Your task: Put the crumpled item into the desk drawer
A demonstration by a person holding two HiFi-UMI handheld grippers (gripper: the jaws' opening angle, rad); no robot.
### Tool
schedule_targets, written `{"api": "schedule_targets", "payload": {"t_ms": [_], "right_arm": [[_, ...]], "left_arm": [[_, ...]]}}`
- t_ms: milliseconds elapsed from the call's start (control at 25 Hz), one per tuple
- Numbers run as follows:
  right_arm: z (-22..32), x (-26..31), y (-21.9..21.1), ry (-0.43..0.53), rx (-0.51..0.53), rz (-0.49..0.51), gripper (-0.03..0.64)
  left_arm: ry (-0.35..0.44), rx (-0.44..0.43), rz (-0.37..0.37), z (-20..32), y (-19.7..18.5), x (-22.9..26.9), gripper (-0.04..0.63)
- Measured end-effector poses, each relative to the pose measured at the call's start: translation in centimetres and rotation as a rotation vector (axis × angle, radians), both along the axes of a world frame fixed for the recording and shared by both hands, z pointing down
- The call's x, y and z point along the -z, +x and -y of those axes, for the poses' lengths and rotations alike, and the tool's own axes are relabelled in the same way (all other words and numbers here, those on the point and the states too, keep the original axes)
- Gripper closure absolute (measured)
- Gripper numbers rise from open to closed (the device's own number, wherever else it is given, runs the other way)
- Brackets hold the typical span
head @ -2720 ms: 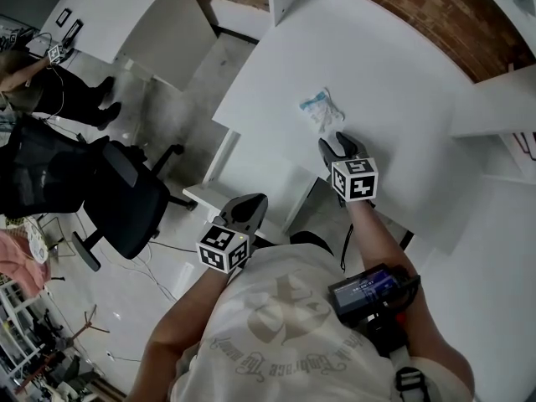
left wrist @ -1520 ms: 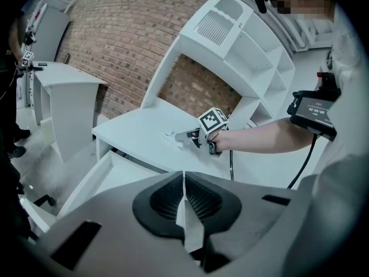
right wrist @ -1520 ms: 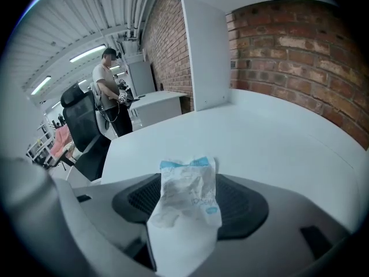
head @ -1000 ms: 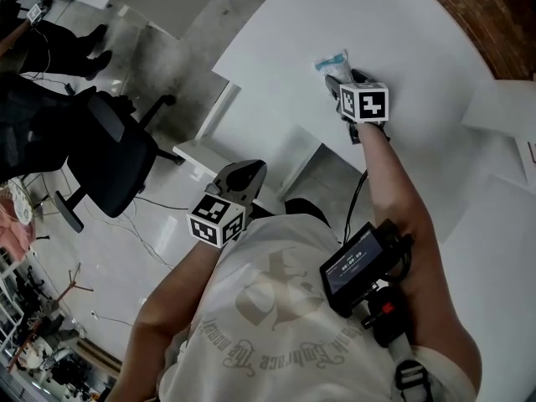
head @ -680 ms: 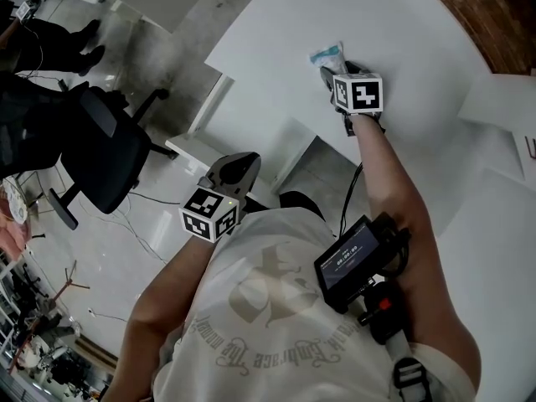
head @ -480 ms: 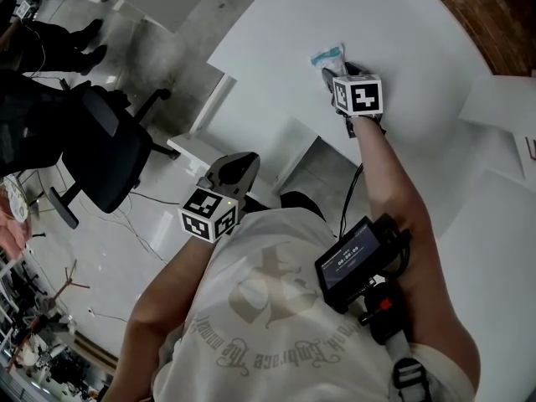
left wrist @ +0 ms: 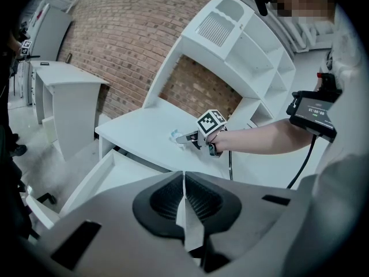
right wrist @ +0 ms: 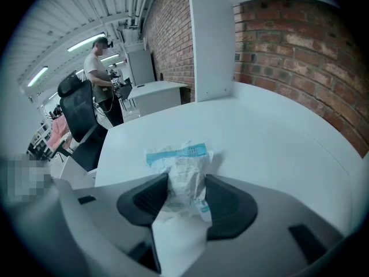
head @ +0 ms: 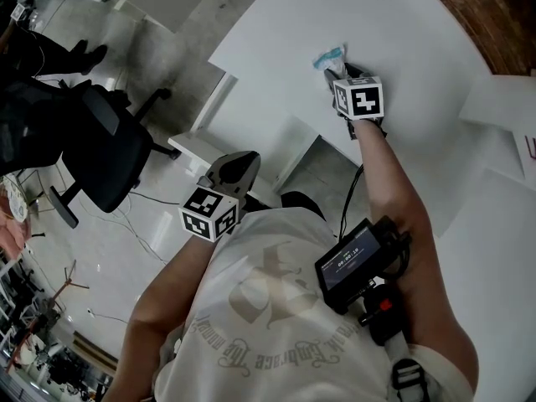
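The crumpled item (right wrist: 183, 166), a white wad with blue print, lies on the white desk (head: 402, 40). My right gripper (right wrist: 185, 192) reaches over the desk and straddles it. Its jaws are closing, with the wad between the pads and filling most of the gap. In the head view only the wad's blue tip (head: 328, 56) shows past the right gripper (head: 332, 67). The desk drawer (left wrist: 109, 172) is pulled out below the desktop, seen also as the drawer (head: 260, 132) from above. My left gripper (head: 243, 164) hangs shut near my body, holding nothing.
A black office chair (head: 109, 157) stands on the floor to the left of the drawer. A person (right wrist: 98, 68) stands at another desk beyond it. White shelves (head: 502, 99) rise at the desk's right, against a brick wall (right wrist: 300, 56).
Since the earliest frame my right gripper reached forward across the desk to the crumpled item; over the last second it stays there. The left gripper has barely moved.
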State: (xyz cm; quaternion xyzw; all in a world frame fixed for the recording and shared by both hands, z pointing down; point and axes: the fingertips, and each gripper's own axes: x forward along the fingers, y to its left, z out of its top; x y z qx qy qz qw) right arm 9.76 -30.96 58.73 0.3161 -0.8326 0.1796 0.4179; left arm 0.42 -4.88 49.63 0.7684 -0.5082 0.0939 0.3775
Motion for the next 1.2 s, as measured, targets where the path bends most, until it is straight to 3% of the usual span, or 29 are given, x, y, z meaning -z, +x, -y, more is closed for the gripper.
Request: {"api": "schedule_targets", "payload": {"t_ms": [1200], "right_arm": [[-3.0, 8.4, -0.2, 0.112, -0.03, 0.109, 0.403]], "left_arm": [[0.065, -0.016, 0.006, -2.2, -0.5, 2.3, 0.566]]}}
